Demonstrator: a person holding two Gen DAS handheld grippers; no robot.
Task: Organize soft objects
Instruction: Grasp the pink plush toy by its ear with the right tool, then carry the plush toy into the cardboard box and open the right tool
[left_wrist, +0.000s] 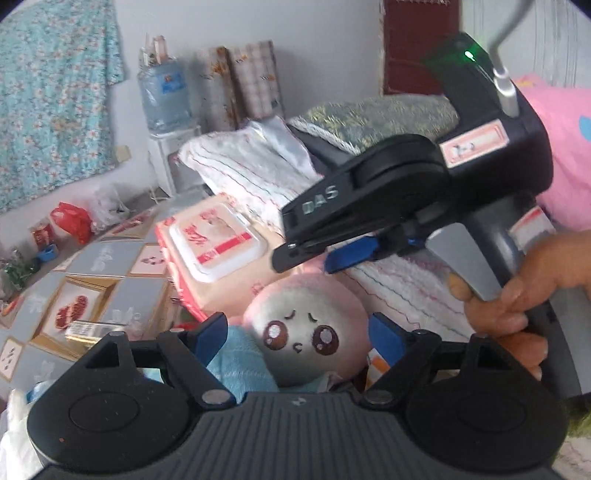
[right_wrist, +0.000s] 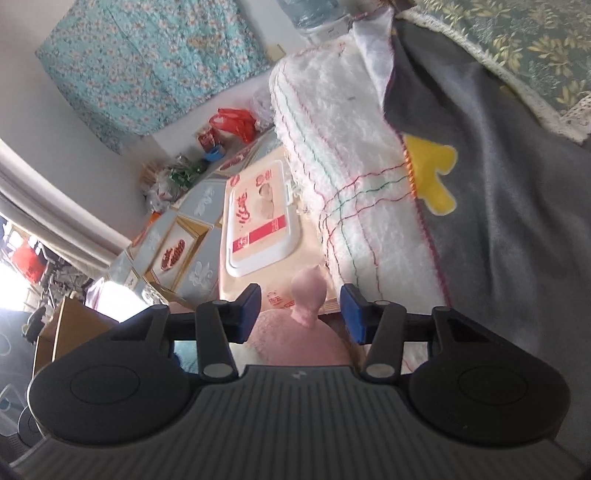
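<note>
A round pink-and-white plush toy (left_wrist: 306, 328) with an embroidered face lies low in the left wrist view, partly on a light blue cloth (left_wrist: 240, 365). My left gripper (left_wrist: 297, 330) is open, its blue pads either side of the toy with gaps showing. My right gripper (left_wrist: 317, 258) hovers just above the toy, held by a hand (left_wrist: 517, 295). In the right wrist view the toy's pink top knob (right_wrist: 308, 299) stands between the pads of the right gripper (right_wrist: 301, 314), which is open and does not touch it.
A folded white fluffy towel (right_wrist: 332, 147) and a grey blanket (right_wrist: 498, 240) with a yellow patch lie to the right. A wet-wipes pack (right_wrist: 258, 221) sits just beyond the toy. Patterned boxes (left_wrist: 110, 258), a water jug (left_wrist: 164, 96) and a pink pillow (left_wrist: 565, 147) surround them.
</note>
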